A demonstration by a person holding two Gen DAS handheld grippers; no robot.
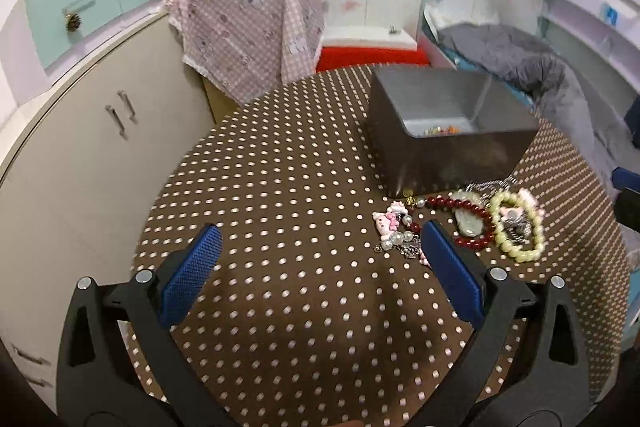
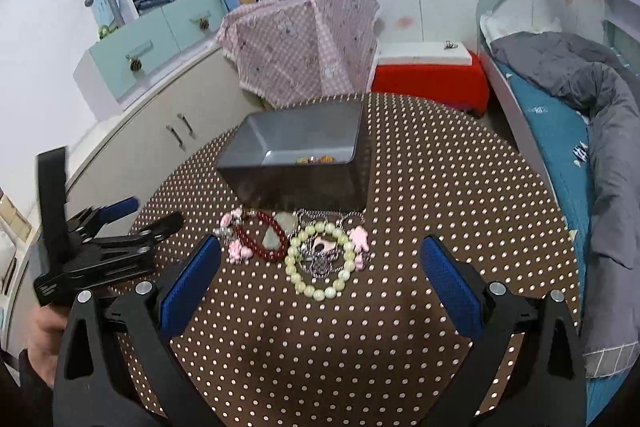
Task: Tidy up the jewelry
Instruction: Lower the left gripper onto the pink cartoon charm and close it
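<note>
Nearest to the left wrist camera is the left gripper, with its two blue-padded fingers spread wide and nothing between them. It hangs above the round table, which is covered with a brown cloth with pale dots. The right finger pad stands just in front of the left end of the jewelry heap and hides a small part of it.

In the right wrist view the right gripper is also wide open and empty. Its fingers frame the jewelry from the near side, without touching it.

The jewelry lies in a loose pile on the cloth, just in front of the near wall of the grey box. A pale green bead bracelet is at the near right of the pile, and inside its ring there are some silver pieces. To the left of it lies a dark red bead bracelet, with a pale green stone pendant inside its loop. Pink cartoon charms with clear beads are at the far left end of the pile.

The grey box is open at the top. On its bottom there are a few small colourful items, perhaps beads, but they are too small to tell.

Behind the table, a pink checked cloth hangs over some furniture. A bed with a grey blanket stands on the right.
</note>
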